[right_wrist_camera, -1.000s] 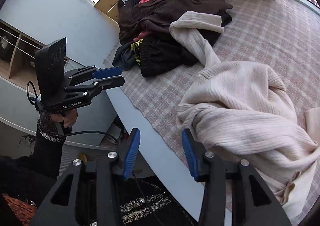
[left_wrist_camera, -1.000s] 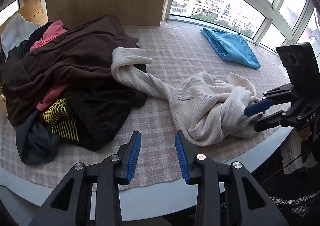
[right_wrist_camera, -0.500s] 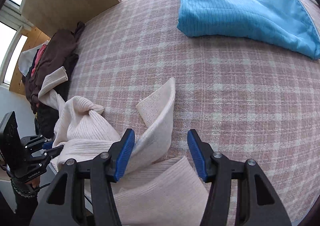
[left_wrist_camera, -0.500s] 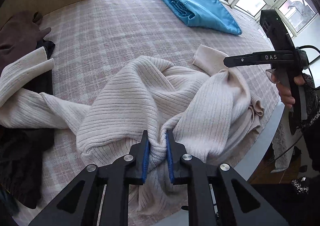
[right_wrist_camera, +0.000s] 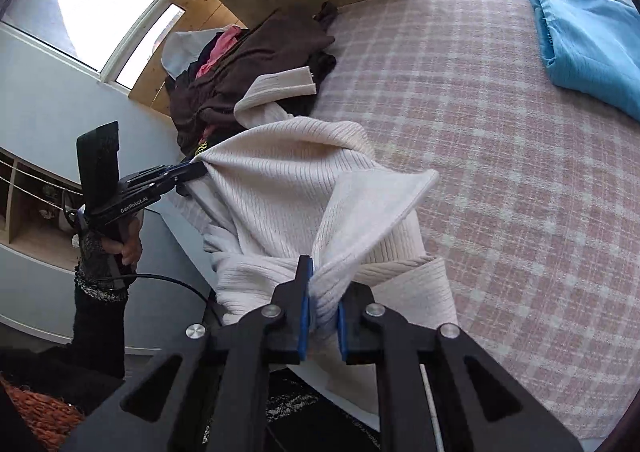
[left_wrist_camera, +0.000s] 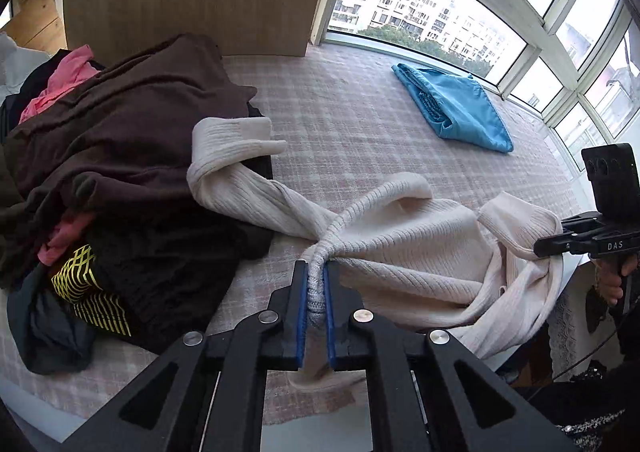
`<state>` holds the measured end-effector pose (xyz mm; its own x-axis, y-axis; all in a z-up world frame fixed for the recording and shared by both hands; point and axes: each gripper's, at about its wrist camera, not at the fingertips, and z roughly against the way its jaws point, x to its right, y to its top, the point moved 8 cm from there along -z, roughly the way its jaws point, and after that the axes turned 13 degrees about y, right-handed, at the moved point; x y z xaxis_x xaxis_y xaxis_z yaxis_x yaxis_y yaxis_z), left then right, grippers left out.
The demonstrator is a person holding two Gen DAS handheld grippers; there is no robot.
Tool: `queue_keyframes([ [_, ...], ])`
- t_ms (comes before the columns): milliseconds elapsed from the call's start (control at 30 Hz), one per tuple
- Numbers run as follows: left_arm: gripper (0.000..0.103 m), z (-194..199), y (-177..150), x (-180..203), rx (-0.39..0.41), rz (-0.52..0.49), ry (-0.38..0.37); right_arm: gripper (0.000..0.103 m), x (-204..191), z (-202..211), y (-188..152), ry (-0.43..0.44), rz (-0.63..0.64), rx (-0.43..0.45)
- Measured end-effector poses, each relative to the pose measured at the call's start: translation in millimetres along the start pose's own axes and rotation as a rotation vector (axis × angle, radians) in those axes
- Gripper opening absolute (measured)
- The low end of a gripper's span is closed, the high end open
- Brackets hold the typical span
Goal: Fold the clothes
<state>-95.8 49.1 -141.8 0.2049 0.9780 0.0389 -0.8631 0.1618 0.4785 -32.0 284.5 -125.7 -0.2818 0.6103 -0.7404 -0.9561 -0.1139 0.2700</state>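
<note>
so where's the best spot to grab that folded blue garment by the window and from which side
Take the folded blue garment by its thick folded edge, the end toward the wooden panel where the layers stack, coming in low from that side so one claw finger slides under all the layers. It lies flat on the pink checked cloth, so a grip from above would likely pinch only the top layer. Both claws are shut on the cream ribbed sweater.

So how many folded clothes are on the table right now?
1: the blue garment lies folded by the windows. The cream sweater and dark pile are unfolded; the pile could hide more.
</note>
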Motion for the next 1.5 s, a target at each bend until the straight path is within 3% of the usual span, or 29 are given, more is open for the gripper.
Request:
queue_keyframes([
  [33,0.007,-1.0,-8.8,-11.0,-0.013,0.015,0.017,0.029,-14.8,-14.2,-10.2,0.031,0.012,-0.055],
  [67,0.006,-2.0,-17.6,-22.0,-0.026,0.03,0.033,0.037,-25.6,-28.3,-20.8,0.037,0.025,-0.115],
  [133,0.006,-3.9,-35.3,-44.0,-0.053,0.06,0.066,0.041,-32.7,-42.5,-35.0,0.005,0.069,-0.198],
  [267,0.006,-7.4,-71.0,-87.8,-0.105,0.12,0.132,0.044,-10.3,-27.4,-7.5,-0.107,0.101,-0.112],
  [333,0.007,-8.9,-89.0,-109.6,-0.132,0.15,0.165,0.051,11.6,-19.1,17.3,-0.201,0.126,-0.043],
  [400,0.007,-11.7,-97.4,-116.2,-0.145,0.155,0.17,0.056,37.5,-26.4,45.3,-0.287,0.131,-0.029],
  [433,0.01,-13.7,-97.2,-112.6,-0.145,0.146,0.16,0.056,49.5,-34.2,57.9,-0.3,0.126,-0.04],
  [533,0.021,-19.6,-96.8,-101.9,-0.147,0.12,0.129,0.056,74.7,-68.1,79.9,-0.217,0.058,-0.109],
  [567,0.029,-21.6,-96.7,-98.3,-0.147,0.111,0.119,0.056,80.6,-80.9,84.6,-0.192,0.035,-0.131],
  [667,0.037,-43.2,-97.5,-84.8,-0.186,0.082,0.091,0.056,90.3,-118.4,86.9,-0.137,-0.021,-0.179],
  [700,0.037,-49.3,-97.8,-79.7,-0.201,0.074,0.091,0.05,89.3,-128.7,84.6,-0.1,-0.034,-0.192],
  [733,0.033,-57.0,-97.8,-75.8,-0.215,0.069,0.085,0.018,85.1,-136.3,81.0,-0.059,-0.039,-0.207],
  [767,0.023,-64.6,-97.7,-71.9,-0.229,0.064,0.08,0.018,80.4,-138.0,78.4,-0.057,-0.024,-0.207],
  [800,0.012,-71.9,-97.5,-68.0,-0.242,0.059,0.075,0.017,73.5,-130.8,78.0,-0.064,-0.004,-0.181],
  [900,0.008,-67.4,-84.8,-56.5,-0.211,0.025,0.05,0.014,47.0,-89.4,80.1,-0.042,0.03,-0.062],
  [1000,0.005,-33.5,-54.4,-48.5,-0.111,0.006,0.024,0.014,17.2,2.4,87.0,-0.076,0.039,0.18],
  [1100,0.005,-0.1,-29.0,-35.4,-0.025,-0.056,0.008,0.014,-9.3,97.4,67.1,-0.232,0.052,0.374],
  [1167,0.006,12.6,-21.3,-22.0,-0.002,-0.11,-0.025,0.015,8.0,127.0,31.2,-0.374,-0.022,0.375],
  [1233,0.006,1.8,-27.6,-7.2,-0.04,-0.181,-0.049,0.031,34.3,147.7,-11.5,-0.521,-0.121,0.338],
  [1267,0.007,-3.9,-30.7,-0.1,-0.059,-0.215,-0.061,0.037,55.5,151.5,-32.6,-0.602,-0.179,0.299],
  [1333,0.008,-24.8,-29.6,9.6,-0.103,-0.247,-0.072,0.04,102.8,157.0,-70.9,-0.715,-0.289,0.214],
  [1400,0.012,-34.7,-27.2,15.4,-0.14,-0.261,-0.088,0.04,125.2,164.7,-85.2,-0.718,-0.342,0.205],
  [1500,0.014,-34.1,-21.0,11.2,-0.142,-0.31,-0.05,0.04,125.4,162.8,-66.5,-0.643,-0.291,0.258],
])
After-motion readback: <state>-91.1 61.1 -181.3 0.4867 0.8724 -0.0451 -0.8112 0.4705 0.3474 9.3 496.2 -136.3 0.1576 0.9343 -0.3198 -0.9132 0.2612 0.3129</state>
